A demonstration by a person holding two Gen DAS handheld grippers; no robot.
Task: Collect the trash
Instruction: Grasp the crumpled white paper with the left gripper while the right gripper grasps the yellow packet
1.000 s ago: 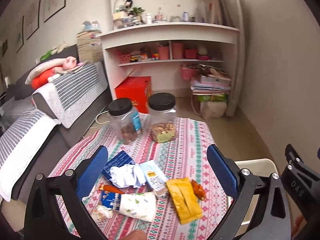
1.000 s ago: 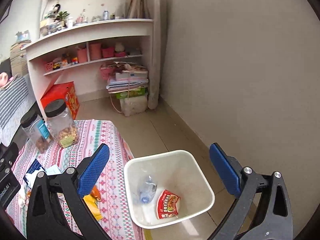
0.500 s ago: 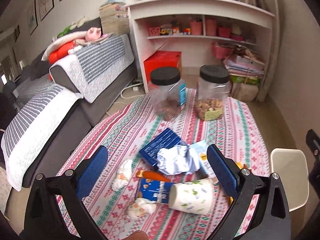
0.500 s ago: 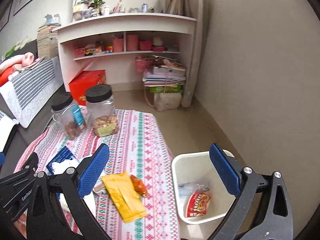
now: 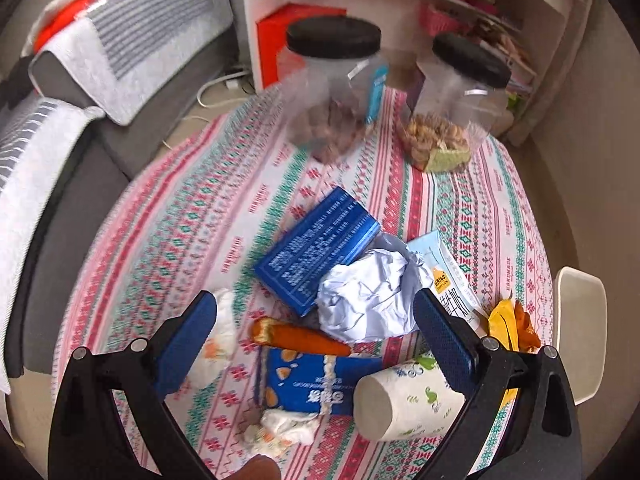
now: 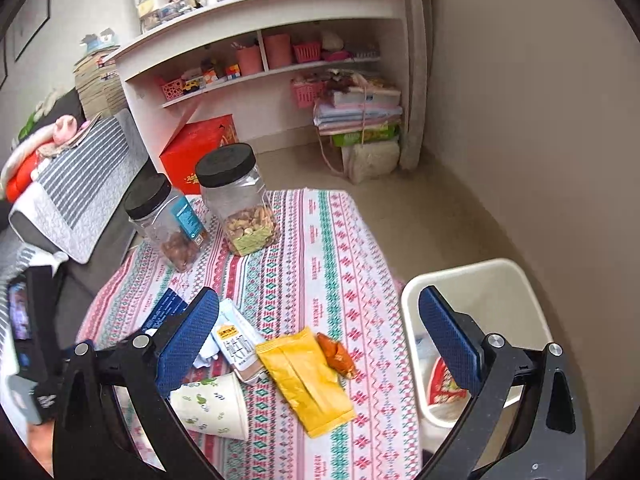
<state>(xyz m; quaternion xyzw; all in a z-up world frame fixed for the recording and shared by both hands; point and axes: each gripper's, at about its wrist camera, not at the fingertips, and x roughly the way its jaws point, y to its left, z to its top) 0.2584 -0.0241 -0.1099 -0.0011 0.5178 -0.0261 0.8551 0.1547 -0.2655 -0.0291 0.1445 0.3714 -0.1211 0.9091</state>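
Observation:
Trash lies on the patterned tablecloth [image 5: 192, 216]: a crumpled white paper ball [image 5: 370, 296], a dark blue box [image 5: 316, 254], an orange wrapper [image 5: 304, 338], a blue snack packet [image 5: 316, 384], a tipped paper cup [image 5: 408, 400] and crumpled tissues [image 5: 218, 344]. My left gripper [image 5: 316, 344] is open and empty just above them. My right gripper [image 6: 320, 344] is open and empty over a yellow packet [image 6: 308, 380], an orange-brown wrapper [image 6: 336, 354], a light blue carton [image 6: 238, 344] and the cup [image 6: 212, 406]. A white bin [image 6: 472, 280] stands to the right, with a red packet [image 6: 444, 388] inside.
Two black-lidded clear jars of nuts [image 5: 332, 92] [image 5: 452, 108] stand at the table's far end. A grey sofa [image 5: 80, 92] runs along the left. White shelves [image 6: 264, 40] and a red box [image 6: 200, 152] stand behind. The bin also shows at right [image 5: 580, 320].
My left gripper has dropped and tilted down close over the trash pile. My right gripper has swung left from the bin to over the table's right side.

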